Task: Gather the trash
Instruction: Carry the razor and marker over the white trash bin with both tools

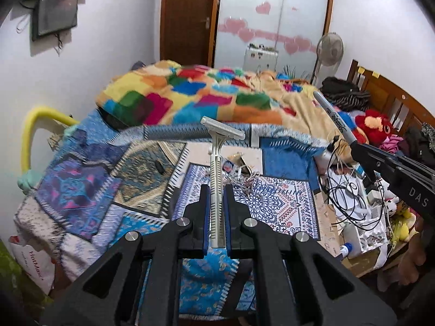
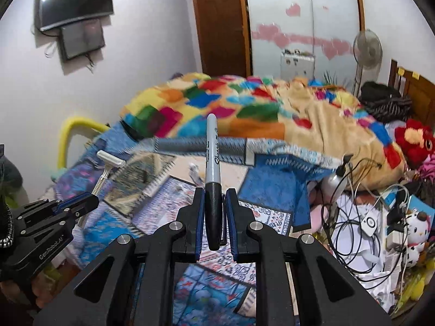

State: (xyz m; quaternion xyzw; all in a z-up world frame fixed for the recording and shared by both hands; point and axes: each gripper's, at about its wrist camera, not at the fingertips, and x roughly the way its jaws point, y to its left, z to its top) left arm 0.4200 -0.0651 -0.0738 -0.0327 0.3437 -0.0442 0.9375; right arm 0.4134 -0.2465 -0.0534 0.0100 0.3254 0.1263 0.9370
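A: Which step is it now, you think?

B: Both pieces are picked up already, so it is the carry step. The left gripper (image 1: 216, 190) has its jaws clamped on the handle of the razor (image 1: 217, 163); the blade head stands up, above the patterned mats (image 1: 272, 203) on the floor.

A: And the right one?

B: The right gripper (image 2: 214, 193) has its jaws closed on the black cap end of the marker (image 2: 212, 163), grey barrel pointing up. Both things hang in the air over the mats, in front of the colourful blanket (image 2: 244, 103).

A: Where is the bin?

B: No bin in either view, I cannot tell where it is. More scraps (image 1: 239, 168) lie on the mats, near the blanket's edge.

A: So next?

B: Imo: find the bin, bring both over it w/o tilting, then release. The razor handle is thin, it can slip.
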